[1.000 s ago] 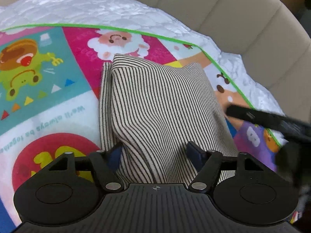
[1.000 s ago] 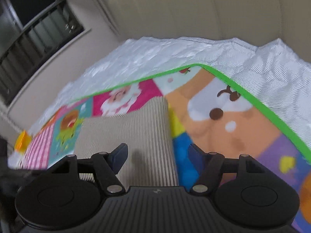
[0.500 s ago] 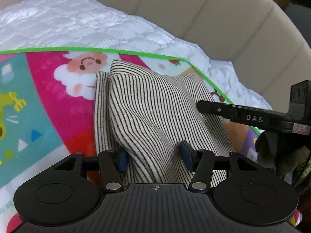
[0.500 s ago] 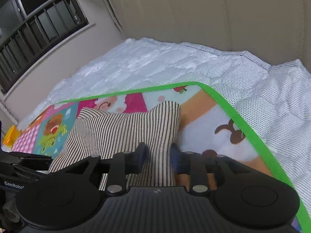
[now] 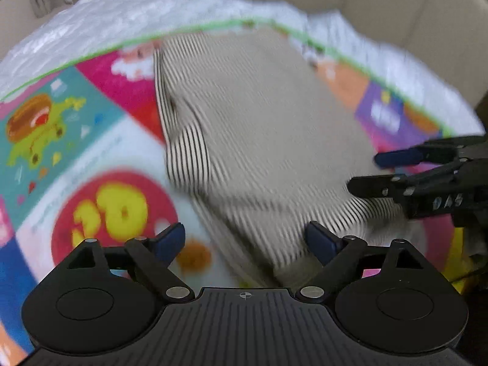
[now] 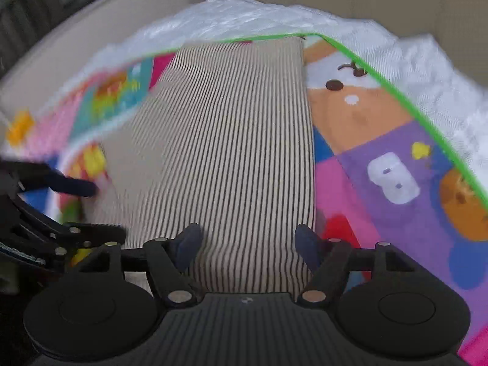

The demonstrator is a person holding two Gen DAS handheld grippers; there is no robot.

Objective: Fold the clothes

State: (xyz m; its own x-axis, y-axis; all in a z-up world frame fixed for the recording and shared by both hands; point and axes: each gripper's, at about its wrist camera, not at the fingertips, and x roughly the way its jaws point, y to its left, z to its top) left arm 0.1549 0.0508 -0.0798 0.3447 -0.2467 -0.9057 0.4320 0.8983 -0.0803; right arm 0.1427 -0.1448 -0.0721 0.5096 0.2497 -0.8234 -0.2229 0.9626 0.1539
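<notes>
Both pairs of blue-padded fingers stand wide apart and hold nothing: the left gripper [image 5: 245, 239] over the near left corner of the folded black-and-cream striped garment [image 6: 225, 140], the right gripper [image 6: 247, 244] astride its near edge. Beyond, the garment lies flat on a colourful cartoon-print play mat [image 6: 393, 164], reaching its far green border.

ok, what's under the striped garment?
The striped garment lies on a colourful cartoon mat with a green border, over a white quilted cover. The mat's print directly beneath the garment is hidden.
</notes>
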